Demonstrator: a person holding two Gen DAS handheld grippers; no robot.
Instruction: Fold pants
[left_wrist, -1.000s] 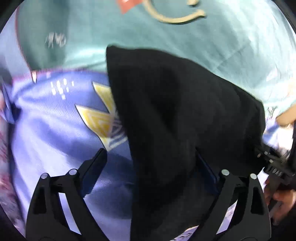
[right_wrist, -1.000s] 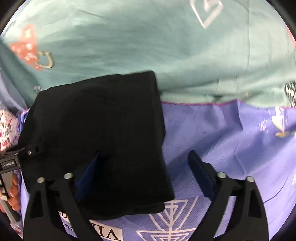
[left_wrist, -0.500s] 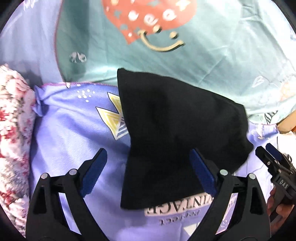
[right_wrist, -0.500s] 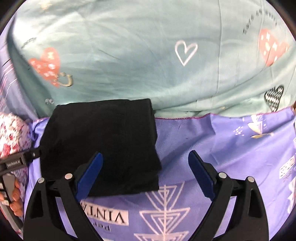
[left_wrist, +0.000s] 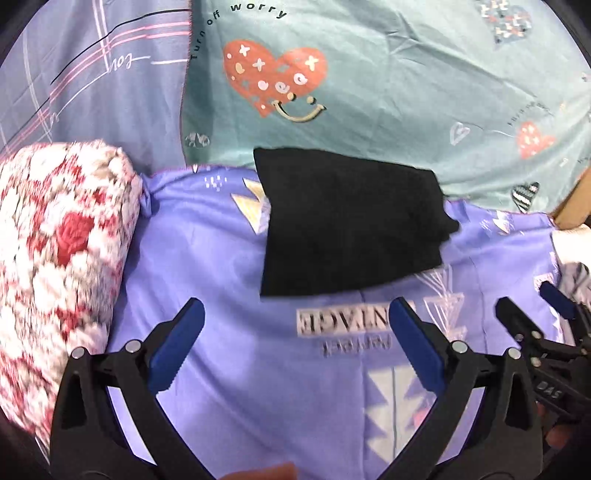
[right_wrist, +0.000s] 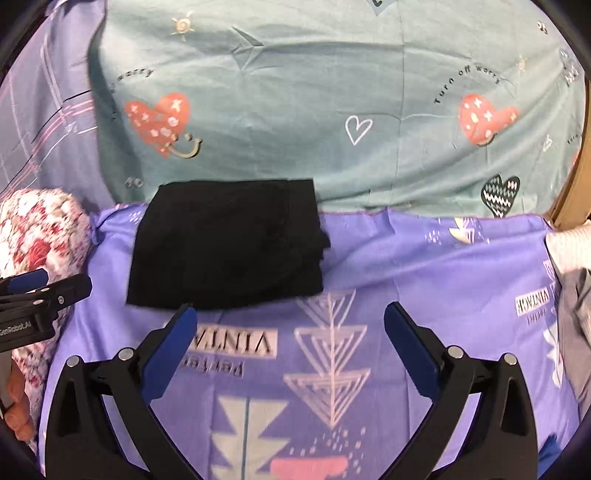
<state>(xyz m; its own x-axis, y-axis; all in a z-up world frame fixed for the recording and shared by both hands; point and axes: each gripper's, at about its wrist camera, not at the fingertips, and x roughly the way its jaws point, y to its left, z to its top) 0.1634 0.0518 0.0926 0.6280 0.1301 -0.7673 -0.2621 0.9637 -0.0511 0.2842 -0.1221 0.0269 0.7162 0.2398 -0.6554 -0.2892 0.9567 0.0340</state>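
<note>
The black pants (left_wrist: 351, 225) lie folded into a compact rectangle on the purple printed cloth (left_wrist: 229, 354); they also show in the right wrist view (right_wrist: 229, 247), straddling the seam with the teal sheet. My left gripper (left_wrist: 295, 317) is open and empty, held above the cloth, nearer to me than the pants. My right gripper (right_wrist: 288, 321) is open and empty, just in front of the pants' near edge. Each gripper shows in the other's view: the right one (left_wrist: 535, 325) and the left one (right_wrist: 44, 288).
A floral pillow (left_wrist: 55, 258) lies at the left. A teal sheet with hearts (left_wrist: 369, 92) covers the far side. A wooden edge (right_wrist: 569, 199) and grey and white fabric (right_wrist: 572, 295) sit at the right.
Both grippers have pulled back and up from the pants, which now lie released and look smaller and farther away. The right gripper no longer sits over the fabric.
</note>
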